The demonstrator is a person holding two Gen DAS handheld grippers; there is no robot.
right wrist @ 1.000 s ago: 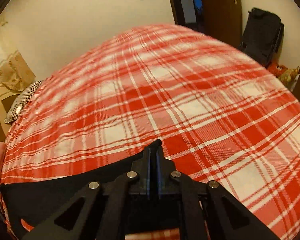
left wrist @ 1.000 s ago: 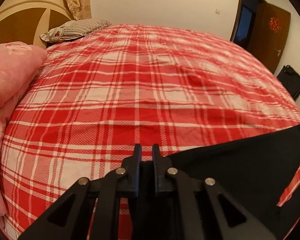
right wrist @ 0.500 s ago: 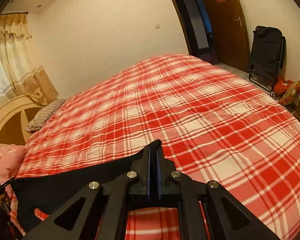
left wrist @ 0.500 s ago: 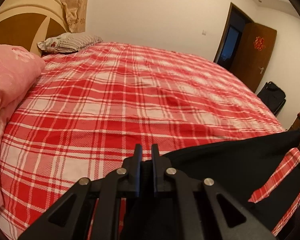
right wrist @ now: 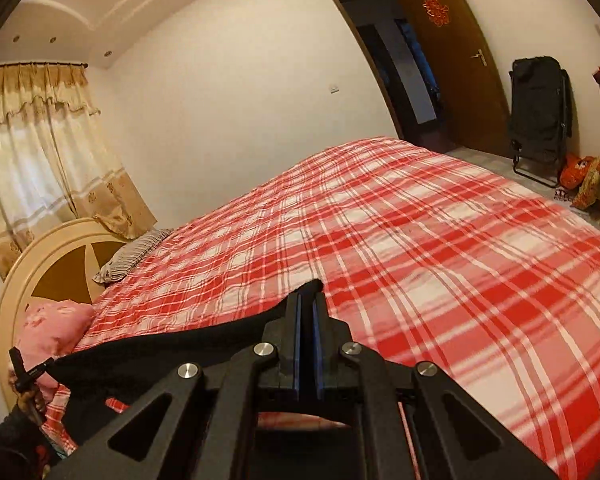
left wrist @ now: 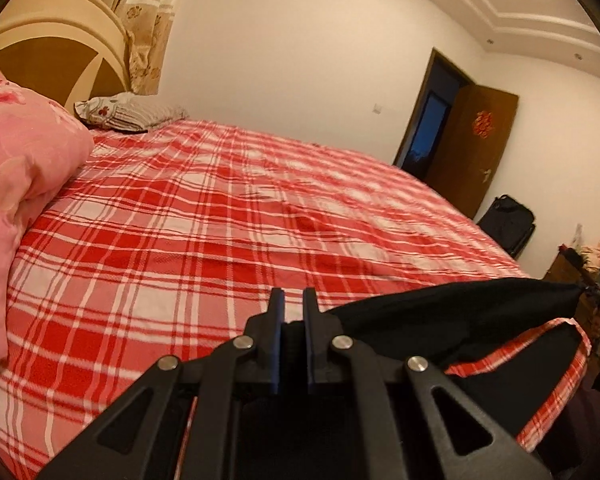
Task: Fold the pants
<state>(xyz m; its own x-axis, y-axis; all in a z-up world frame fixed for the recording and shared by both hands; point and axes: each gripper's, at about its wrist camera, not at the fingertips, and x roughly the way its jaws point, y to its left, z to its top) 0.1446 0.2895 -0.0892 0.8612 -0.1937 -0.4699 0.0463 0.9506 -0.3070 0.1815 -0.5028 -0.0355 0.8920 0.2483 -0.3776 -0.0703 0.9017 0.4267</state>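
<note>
The black pants [left wrist: 452,320] hang stretched between my two grippers above the near edge of the bed. My left gripper [left wrist: 292,300] is shut on one corner of the cloth, which runs off to the right toward the other hand. My right gripper [right wrist: 309,298] is shut on the opposite corner of the pants [right wrist: 172,352], and the cloth runs left to the left gripper [right wrist: 24,372] seen small at the frame edge. The lower part of the pants drops out of sight below both views.
The bed [left wrist: 220,216] carries a red and white plaid sheet. A pink quilt [left wrist: 20,168] lies at its left side, a striped pillow [left wrist: 132,114] by the headboard [left wrist: 52,52]. A black folding chair [right wrist: 540,112] and an open door [right wrist: 456,52] stand beyond the far side.
Both grippers have risen and tilted up with the pants held taut between them; more of the room, walls and ceiling shows now. The grip on the cloth is unchanged.
</note>
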